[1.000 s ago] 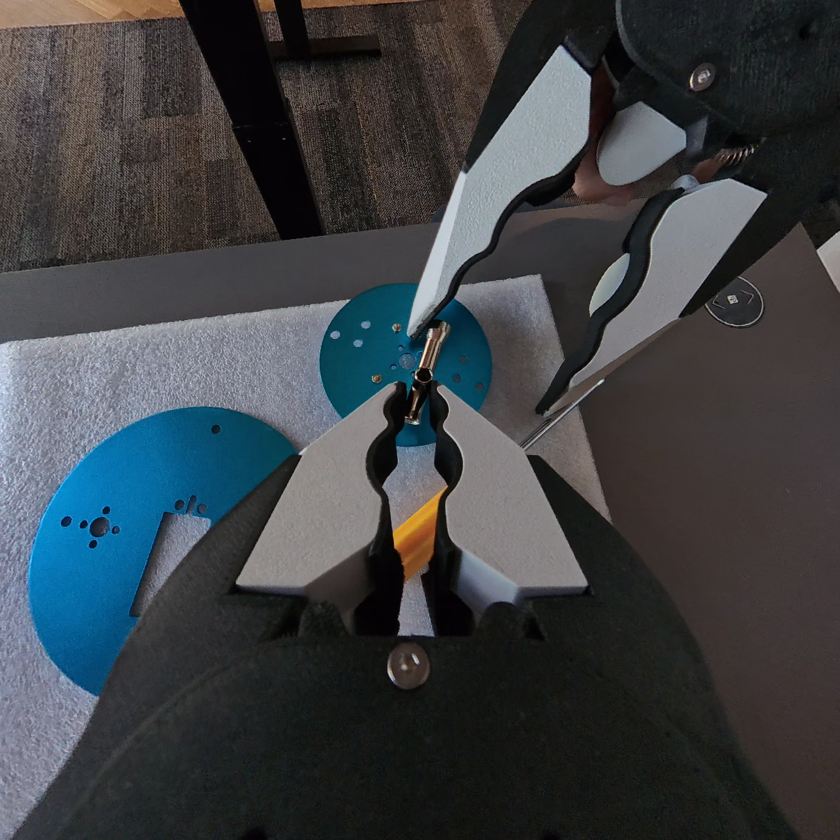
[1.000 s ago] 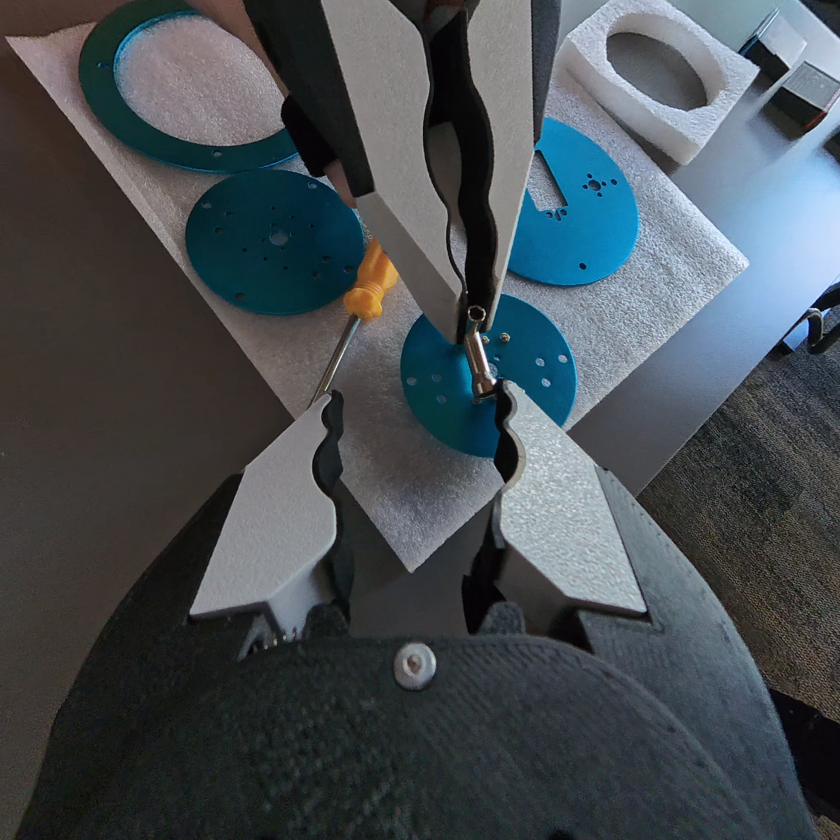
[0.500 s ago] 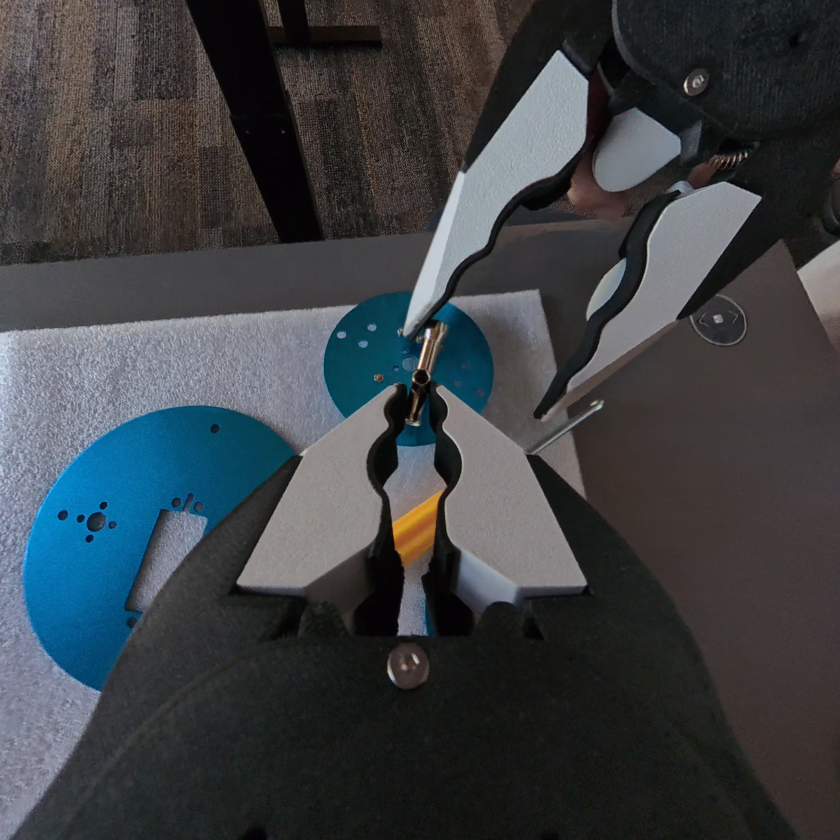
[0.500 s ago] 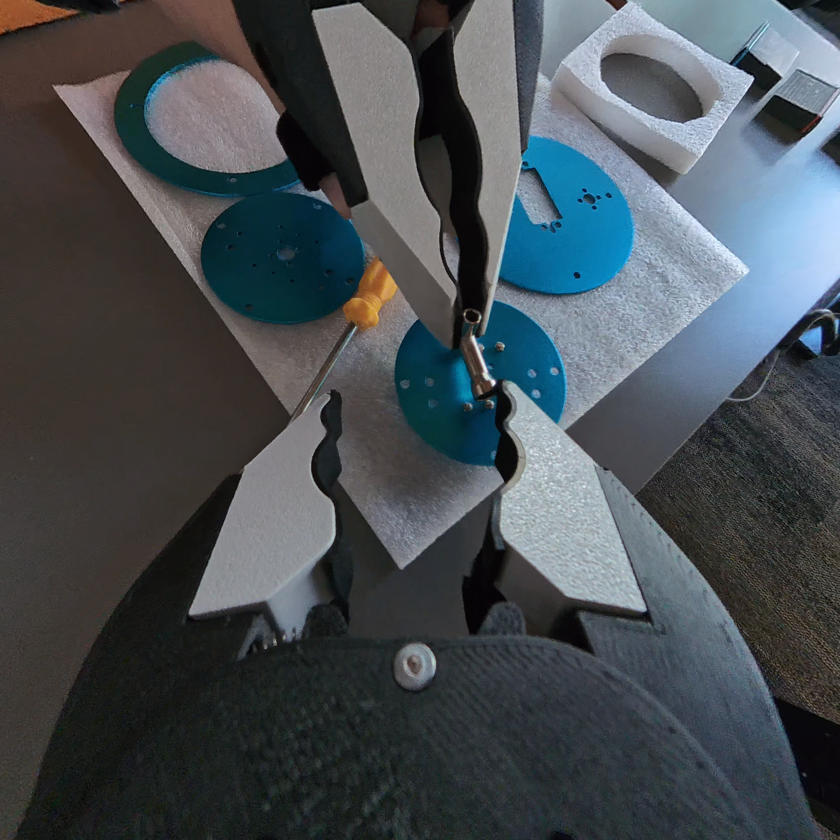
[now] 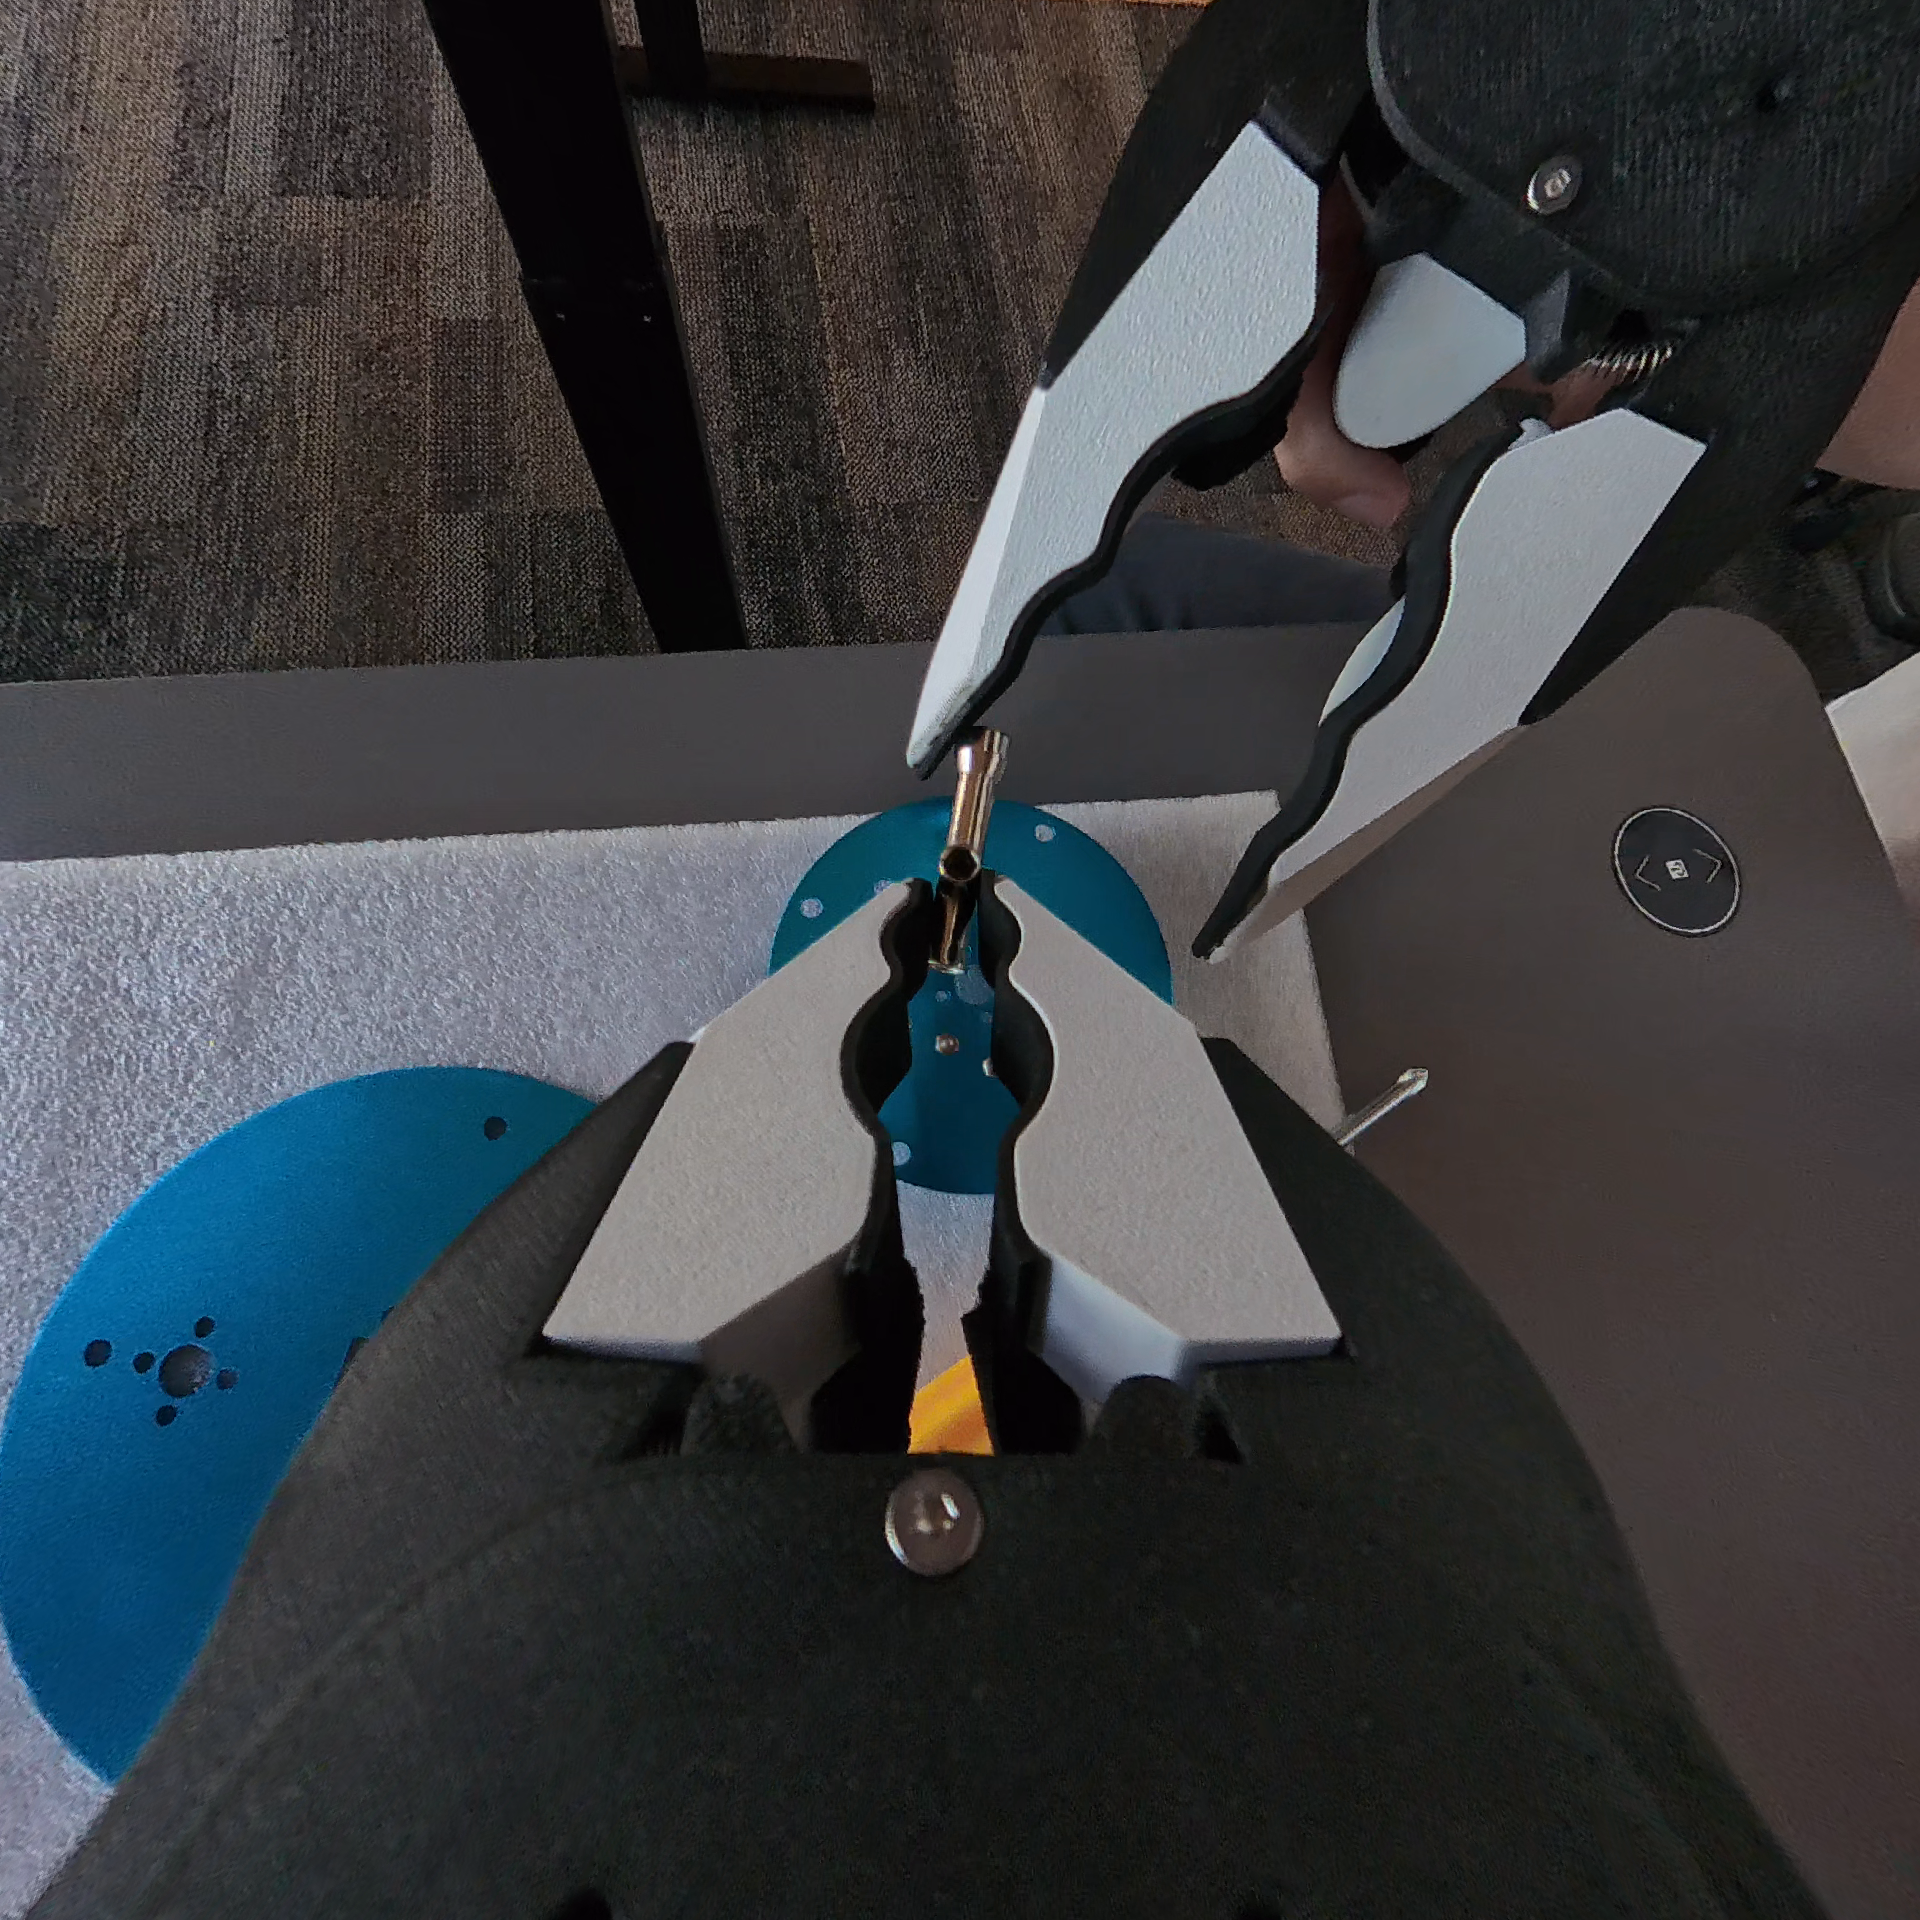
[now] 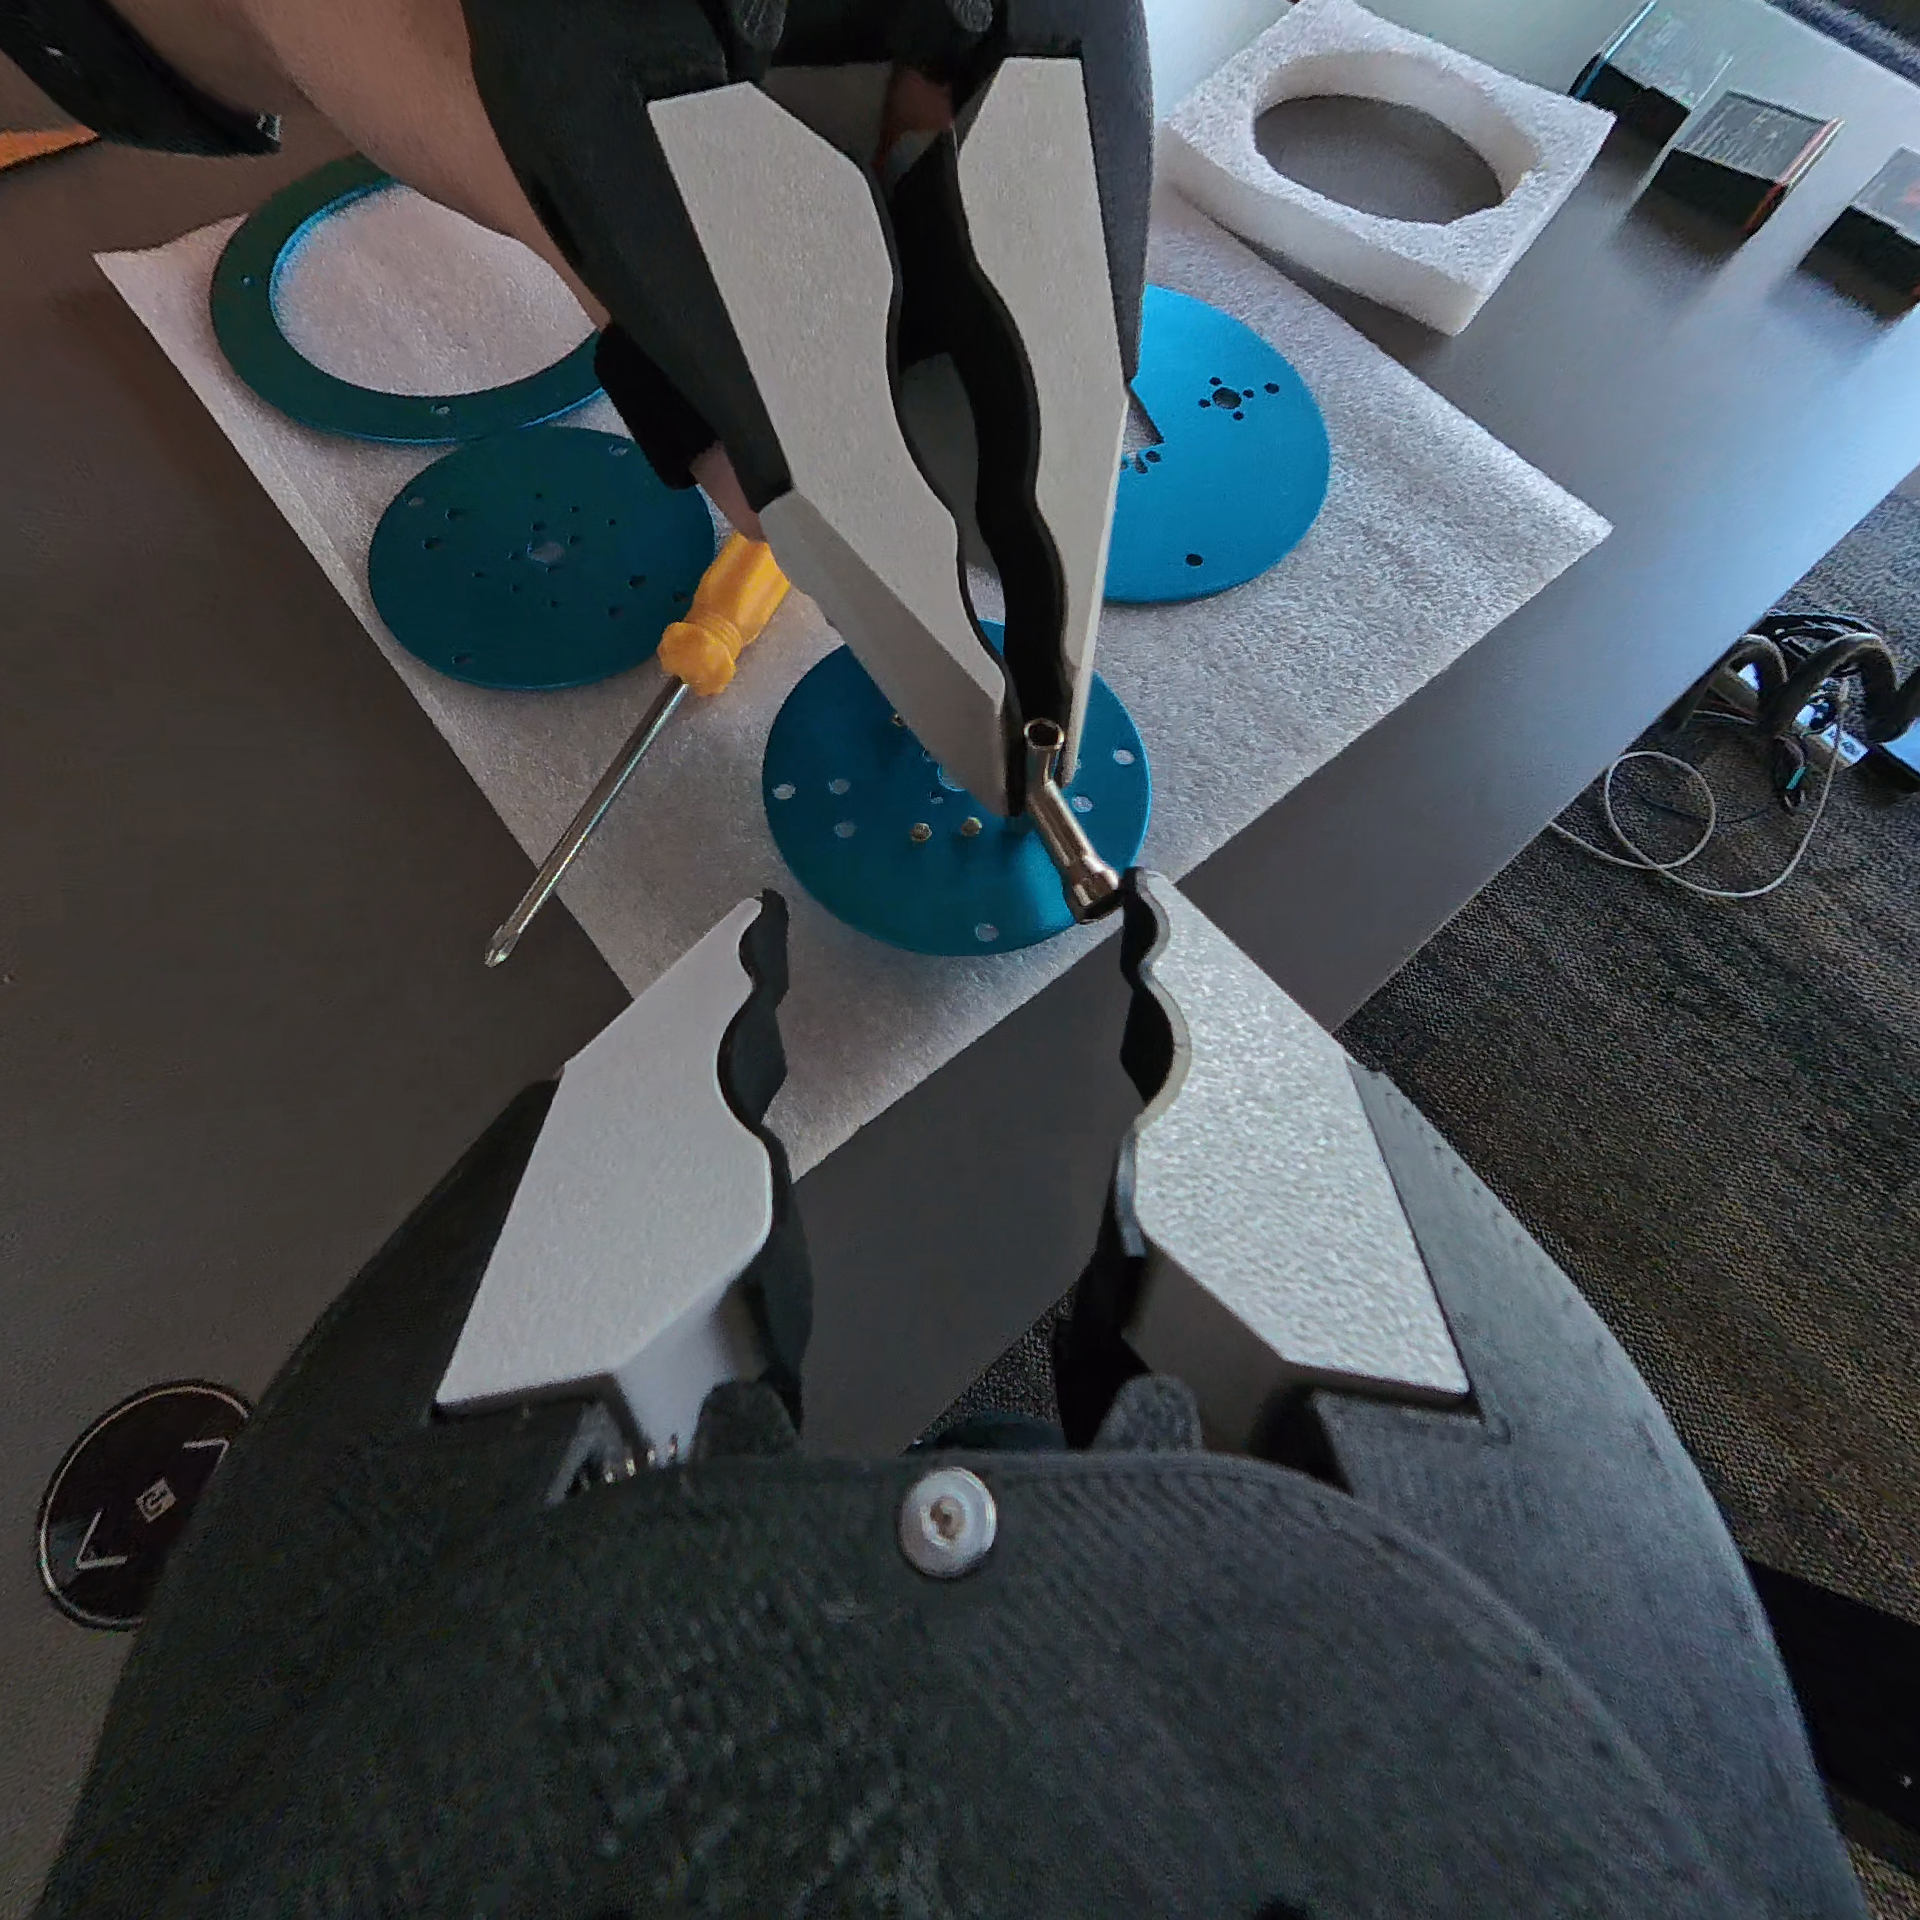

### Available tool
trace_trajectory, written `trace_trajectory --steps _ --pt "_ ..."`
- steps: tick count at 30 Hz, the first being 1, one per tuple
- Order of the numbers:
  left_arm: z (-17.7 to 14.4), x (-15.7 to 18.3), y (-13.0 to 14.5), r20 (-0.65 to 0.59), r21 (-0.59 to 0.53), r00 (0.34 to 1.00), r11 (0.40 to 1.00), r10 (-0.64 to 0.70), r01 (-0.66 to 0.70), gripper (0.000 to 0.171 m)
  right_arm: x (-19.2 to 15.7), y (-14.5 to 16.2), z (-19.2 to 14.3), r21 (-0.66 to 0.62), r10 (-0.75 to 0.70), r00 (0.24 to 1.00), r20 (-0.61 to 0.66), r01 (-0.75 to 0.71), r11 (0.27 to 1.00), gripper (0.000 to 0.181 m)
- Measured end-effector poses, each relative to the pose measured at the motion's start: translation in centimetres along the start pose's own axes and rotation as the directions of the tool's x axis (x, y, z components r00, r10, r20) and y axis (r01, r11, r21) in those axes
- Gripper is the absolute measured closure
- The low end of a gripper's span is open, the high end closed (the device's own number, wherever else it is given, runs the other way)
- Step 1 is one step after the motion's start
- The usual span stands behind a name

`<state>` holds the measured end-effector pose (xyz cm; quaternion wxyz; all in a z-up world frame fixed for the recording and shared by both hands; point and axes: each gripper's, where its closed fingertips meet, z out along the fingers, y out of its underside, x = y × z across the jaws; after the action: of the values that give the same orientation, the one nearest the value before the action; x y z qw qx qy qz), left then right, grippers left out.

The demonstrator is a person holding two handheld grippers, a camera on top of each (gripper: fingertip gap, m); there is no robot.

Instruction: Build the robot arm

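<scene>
My left gripper (image 5: 951, 902) has its fingers drawn narrow and pinched on a small L-shaped metal socket wrench (image 5: 964, 852), caught at the bend so one arm points up between the tips and the other slants off toward my right gripper (image 6: 951, 904). I judge the grip sits at the very tips so the tool's two ends stay free. The right gripper's fingers stand wide apart with nothing between them; one fingertip (image 6: 1141, 896) is just beside, perhaps touching, the wrench's lower socket end, and I cannot tell which. Below the wrench lies a small blue perforated disc (image 6: 883, 831) with a few small studs showing in its holes, resting on a white foam sheet (image 6: 1351, 623) near the sheet's corner and close to the grey table's (image 6: 260, 935) edge, beyond which the carpet (image 6: 1662, 1039) drops away. A yellow-handled screwdriver (image 6: 717, 629) lies slantwise just beside the disc, its tip reaching off the foam onto the table. Farther back on the foam are a second drilled disc (image 6: 540, 556), a blue ring (image 6: 353, 343) and a larger disc with a rectangular cut-out (image 6: 1216, 488); a white foam block with a round hole (image 6: 1382, 166) sits well apart. Open room lies on the bare table to my right gripper's side; toward the carpet edge there is little margin
</scene>
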<state>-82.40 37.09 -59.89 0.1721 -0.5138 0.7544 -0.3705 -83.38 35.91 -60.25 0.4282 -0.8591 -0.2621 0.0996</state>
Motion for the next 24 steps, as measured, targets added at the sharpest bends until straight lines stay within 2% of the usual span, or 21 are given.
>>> trace_trajectory --steps 5,10,13,18,21,24 --pt "0.18 -0.05 0.14 0.005 -0.01 1.0 1.0 0.003 -0.003 0.165 0.11 0.36 0.26 -0.017 -0.016 1.0 -0.011 0.016 1.0 0.116" --pt "0.29 -0.05 0.21 0.035 -0.045 0.997 0.996 0.072 -0.07 0.165 0.15 0.73 0.6 -0.037 -0.042 0.999 -0.021 0.041 0.998 0.111" --pt "0.27 -0.02 0.25 0.009 -0.051 1.0 0.999 0.015 -0.014 0.165 0.42 0.81 0.74 -0.056 -0.1 0.994 -0.037 0.097 0.994 0.112" --pt "0.17 0.05 0.44 -0.042 -0.018 0.997 0.997 -0.072 0.071 0.165 0.47 0.22 0.71 -0.047 -0.09 0.996 -0.006 0.089 0.995 0.114" --pt "0.17 0.05 0.47 -0.032 -0.008 0.999 0.999 -0.033 0.033 0.165 0.36 0.22 0.72 -0.051 -0.1 0.995 -0.023 0.099 0.994 0.113" --pt "0.24 0.04 0.44 0.005 -0.053 0.999 0.997 0.049 -0.049 0.165 0.2 0.7 0.63 -0.067 -0.11 0.992 -0.059 0.106 0.992 0.113"
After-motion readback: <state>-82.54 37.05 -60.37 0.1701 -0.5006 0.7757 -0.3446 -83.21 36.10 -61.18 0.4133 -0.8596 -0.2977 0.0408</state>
